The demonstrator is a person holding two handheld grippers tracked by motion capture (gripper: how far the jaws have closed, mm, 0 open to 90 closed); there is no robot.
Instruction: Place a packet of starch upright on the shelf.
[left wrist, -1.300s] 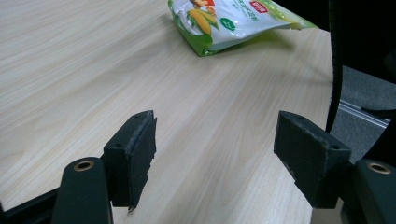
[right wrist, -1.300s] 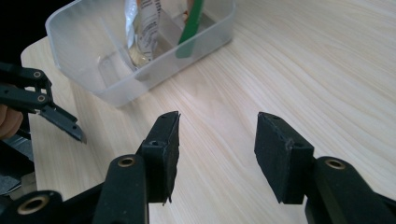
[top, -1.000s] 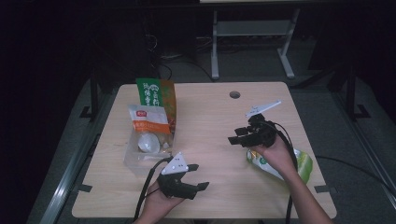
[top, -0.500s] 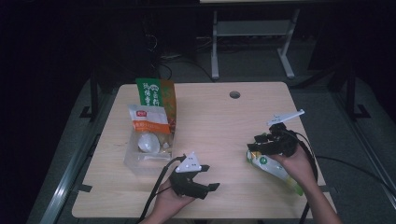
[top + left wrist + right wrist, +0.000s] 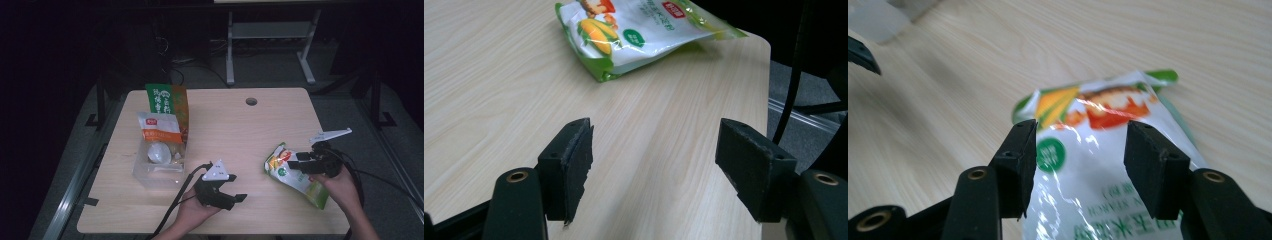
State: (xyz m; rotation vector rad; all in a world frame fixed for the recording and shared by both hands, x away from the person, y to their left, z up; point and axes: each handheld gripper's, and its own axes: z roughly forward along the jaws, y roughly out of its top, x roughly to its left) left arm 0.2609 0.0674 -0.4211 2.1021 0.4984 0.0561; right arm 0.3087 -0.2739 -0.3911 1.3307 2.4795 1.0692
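The corn snack bag (image 5: 295, 175) is lying flat on the counter (image 5: 240, 130), well apart from the clear bin (image 5: 159, 167), its long axis pointing diagonally toward the corner. The right hand-held gripper (image 5: 1078, 150) is hovering over it, jaws apart; the left hand-held gripper (image 5: 654, 165) is also standing apart, holding nothing

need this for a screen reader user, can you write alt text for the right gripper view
The right gripper hangs just above a green and white snack pouch printed with corn, its two black jaws open to either side of the pouch's middle. The pouch lies flat on a light wooden table, and a corner of a clear plastic container shows at the top left.
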